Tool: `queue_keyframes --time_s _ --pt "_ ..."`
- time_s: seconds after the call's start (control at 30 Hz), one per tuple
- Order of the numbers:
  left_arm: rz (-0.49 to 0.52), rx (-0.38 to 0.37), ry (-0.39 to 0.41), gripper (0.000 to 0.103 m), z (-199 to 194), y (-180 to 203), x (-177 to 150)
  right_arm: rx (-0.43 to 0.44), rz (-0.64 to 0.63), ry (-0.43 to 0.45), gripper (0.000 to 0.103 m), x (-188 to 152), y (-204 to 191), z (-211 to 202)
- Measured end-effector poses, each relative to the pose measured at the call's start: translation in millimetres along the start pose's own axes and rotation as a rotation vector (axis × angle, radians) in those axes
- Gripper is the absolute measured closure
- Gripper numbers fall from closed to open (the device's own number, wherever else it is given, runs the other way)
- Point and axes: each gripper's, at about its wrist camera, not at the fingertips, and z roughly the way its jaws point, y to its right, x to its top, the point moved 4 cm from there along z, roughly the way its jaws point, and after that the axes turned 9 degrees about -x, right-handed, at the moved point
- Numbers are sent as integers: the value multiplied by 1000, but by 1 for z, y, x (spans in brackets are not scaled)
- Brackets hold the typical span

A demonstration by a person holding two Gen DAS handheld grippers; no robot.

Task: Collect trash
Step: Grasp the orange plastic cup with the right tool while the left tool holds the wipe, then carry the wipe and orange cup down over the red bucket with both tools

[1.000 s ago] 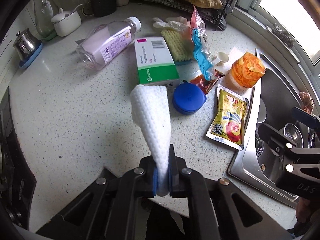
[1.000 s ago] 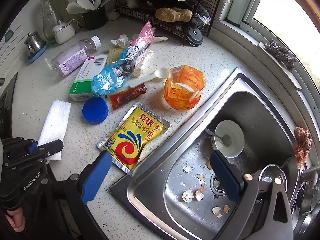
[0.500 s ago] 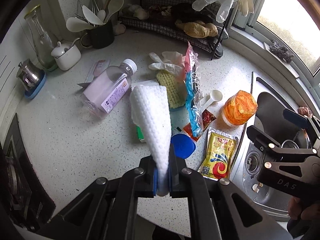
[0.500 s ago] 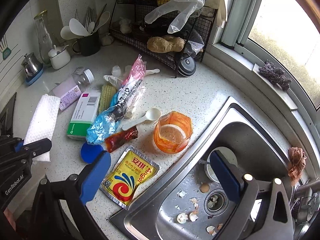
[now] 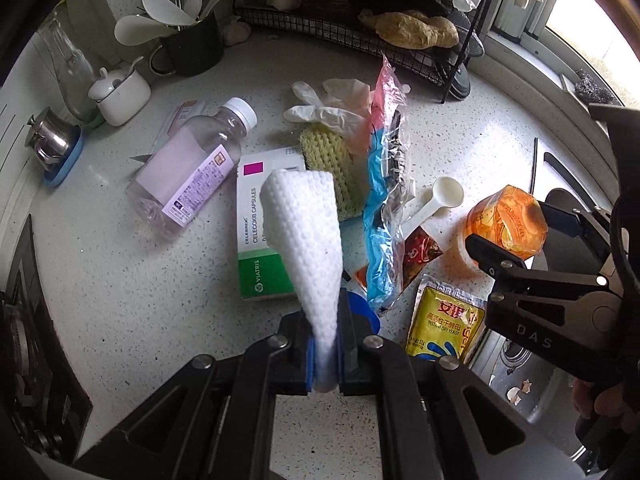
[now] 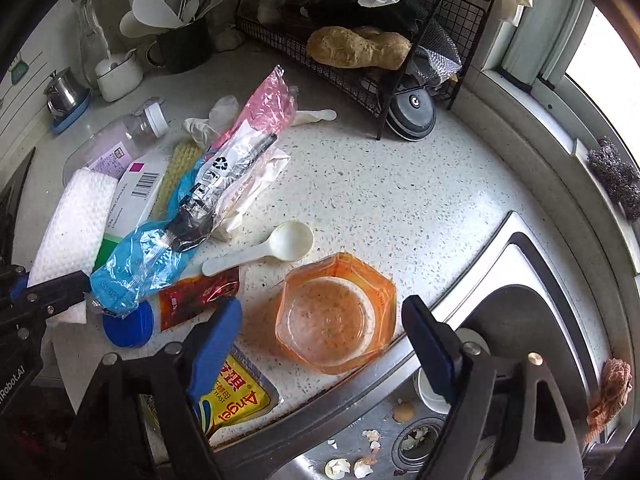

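Trash (image 6: 332,316) litters the speckled countertop (image 6: 400,184) beside the sink (image 6: 520,280).

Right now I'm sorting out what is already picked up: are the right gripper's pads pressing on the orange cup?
No. The right gripper stands open around the orange cup, with a gap showing on each side.

A folded white paper towel (image 5: 304,232) stands upright, pinched at its lower end. Beyond it on the speckled counter, trash lies scattered: a clear plastic bottle (image 5: 188,172) on its side at far left, a white-and-green medicine box (image 5: 260,264) flat beside it, a crumpled pink-and-blue wrapper (image 6: 192,216) in the middle, a white plastic scoop (image 6: 276,248), a red sauce sachet (image 6: 200,296), a blue cap (image 6: 128,326), a yellow yeast packet (image 6: 236,396) nearest, and an orange-wrapped cup (image 6: 336,316) by the sink edge at right.
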Motion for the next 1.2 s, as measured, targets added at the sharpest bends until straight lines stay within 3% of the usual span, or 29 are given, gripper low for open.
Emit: queue_keyframes --time_s 0.03,0.1,0.3,0.63,0.97,1.2 --pt "-1 8 -2 96 1 -1 -1 5 -12 -4 29 0 -2 3" --pt "-8 9 -5 96 1 -3 -4 5 -34 -12 45 -1 -4 7" --pt "-13 1 28 96 -20 -8 -15 43 -20 -2 48 -11 -13 -12" --pt "-30 -7 133 96 -85 -24 -52 71 10 57 48 -27 -33 -87" --pt "-46 2 204 96 -141 -46 -125 80 -30 134 48 -50 -74 -140" --pt "-89 2 232 96 -162 -64 -181 84 -67 164 48 -84 -105 -170"
